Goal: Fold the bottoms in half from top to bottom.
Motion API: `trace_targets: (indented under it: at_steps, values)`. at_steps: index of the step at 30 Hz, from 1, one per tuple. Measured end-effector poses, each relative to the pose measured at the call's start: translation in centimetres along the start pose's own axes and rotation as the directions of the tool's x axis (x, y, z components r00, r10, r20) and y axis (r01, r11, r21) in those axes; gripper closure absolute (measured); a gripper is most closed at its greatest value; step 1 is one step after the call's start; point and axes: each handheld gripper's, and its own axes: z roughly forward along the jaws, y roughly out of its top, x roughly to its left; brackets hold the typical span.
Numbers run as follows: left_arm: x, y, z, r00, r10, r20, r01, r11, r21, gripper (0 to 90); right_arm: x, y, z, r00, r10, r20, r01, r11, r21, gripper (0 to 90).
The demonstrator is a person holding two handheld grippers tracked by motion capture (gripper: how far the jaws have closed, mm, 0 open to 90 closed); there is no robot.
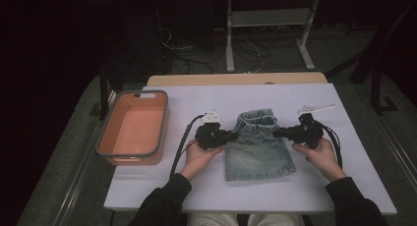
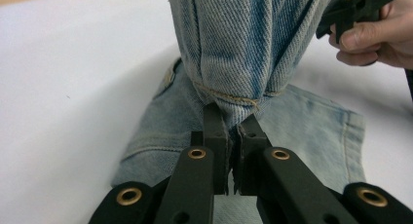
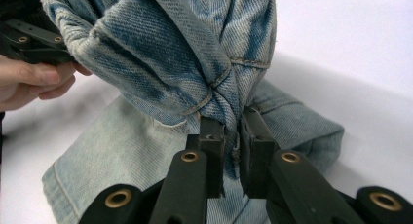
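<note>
Near edge of the desk: the person's sleeves come in from below, one hand on each gripper, with the denim garment [image 1: 259, 147] between them at mid-desk.
Garment: folded blue denim, its lower part flat on the white desk [image 1: 295, 196] — its far end lifted and bunched.
Progress: as I judge it, a fold is under way — the far end is raised off the desk but not yet laid over the flat part; bringing it across, letting go and perhaps moving the bundle remain.
Left gripper [image 1: 231, 135]: its jaws stand nearly together, clamped on a stitched hem of the denim; in the left gripper view [image 2: 233, 136] the cloth rises bunched above them.
Right gripper [image 1: 279, 133]: likewise pinched tight on a seam at the opposite side, the cloth gathered in folds above the jaws in the right gripper view [image 3: 233, 131].
Left edge: an orange bin [image 1: 132, 159] with a grey rim, well apart from the garment.
Far right corner: a small white item [image 1: 316, 108], too small to identify.
</note>
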Motion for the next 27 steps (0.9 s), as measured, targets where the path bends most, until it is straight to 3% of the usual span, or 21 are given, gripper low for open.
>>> trace_targets:
  at_steps: [11, 27]
  values:
    - [-0.6, -0.5, 0.1, 0.9993, -0.012, 0.036, 0.011, 0.9988, 0.047, 86.4, 0.6, -1.3, -0.2, 0.9999, 0.014, 0.003, -0.014, 1.000, 0.022, 81.2]
    - [-0.5, -1.2, 0.5, 0.9958, -0.044, 0.080, 0.036, 0.9939, 0.104, 86.2, 1.1, -2.3, -0.1, 0.9998, 0.013, 0.016, -0.014, 0.998, 0.066, 80.3]
